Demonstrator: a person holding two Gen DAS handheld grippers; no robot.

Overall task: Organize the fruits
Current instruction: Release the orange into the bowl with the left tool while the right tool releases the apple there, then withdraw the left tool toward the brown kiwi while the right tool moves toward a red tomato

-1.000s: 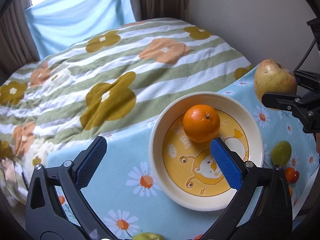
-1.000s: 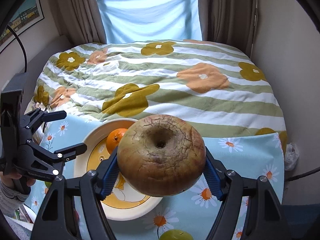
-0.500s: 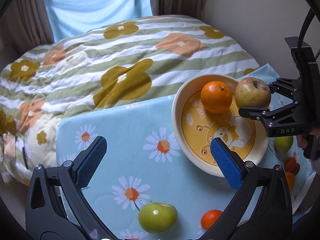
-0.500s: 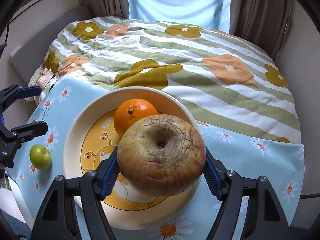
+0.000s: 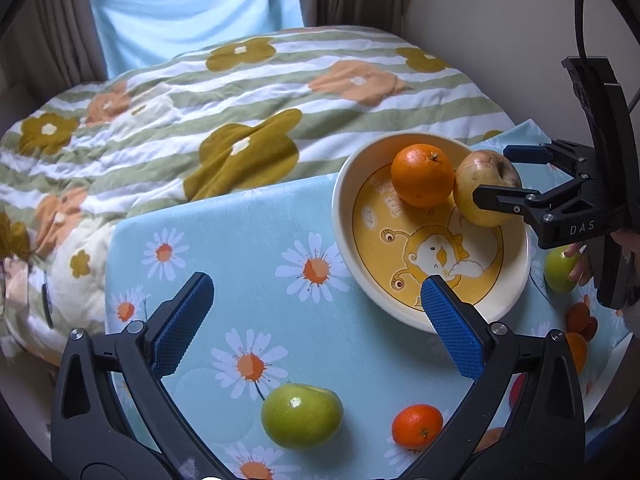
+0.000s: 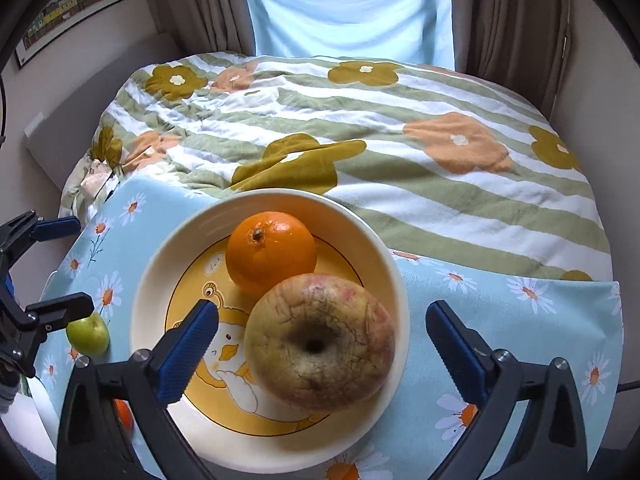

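Right gripper (image 6: 320,344) spread wide either side of the apple (image 6: 320,340), pads clear of it, left gripper (image 5: 316,320) wide open and empty above the cloth (image 5: 248,248), blotchy yellow-red apple resting in the bowl (image 6: 152,300) against the orange (image 6: 271,252)

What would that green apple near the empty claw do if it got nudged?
The green apple looks round and smooth, so it would probably roll rather than slide. The flowered cloth beneath it seems flat and soft, which may slow it. It looks firm, so the open left claw could likely grip it without squashing.
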